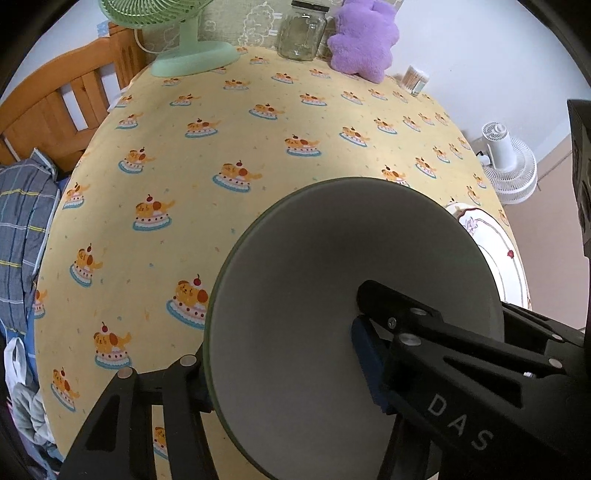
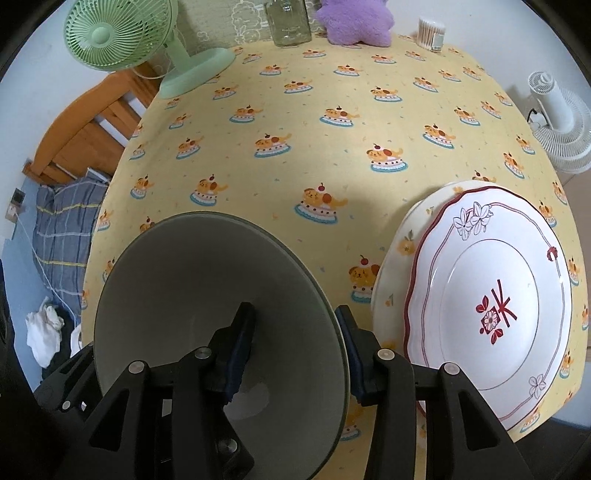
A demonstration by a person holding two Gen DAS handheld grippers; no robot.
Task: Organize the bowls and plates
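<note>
Grey bowl (image 1: 332, 295) fills left wrist view, sits on yellow cake-print cloth of desk (image 1: 221, 129). Left tongs (image 1: 280, 365) straddle its near wall: one finger inside w/ blue pad, other outside & mostly hidden by rim; pad contact not clear, can't tell if gripping. Patterned plate (image 1: 506, 254) peeks out behind bowl, right edge.

Right wrist view: same grey bowl (image 2: 207, 295) low left. Right tongs (image 2: 295, 350) narrowed across its right rim, blue pads either side of wall, pinching it. Red-trimmed white plate (image 2: 509, 258) just beside, stacked on cream floral plate (image 2: 397, 251). Green fan (image 2: 122, 33), glass jar (image 2: 288, 18), purple plush (image 2: 354, 22) at far edge.
</note>
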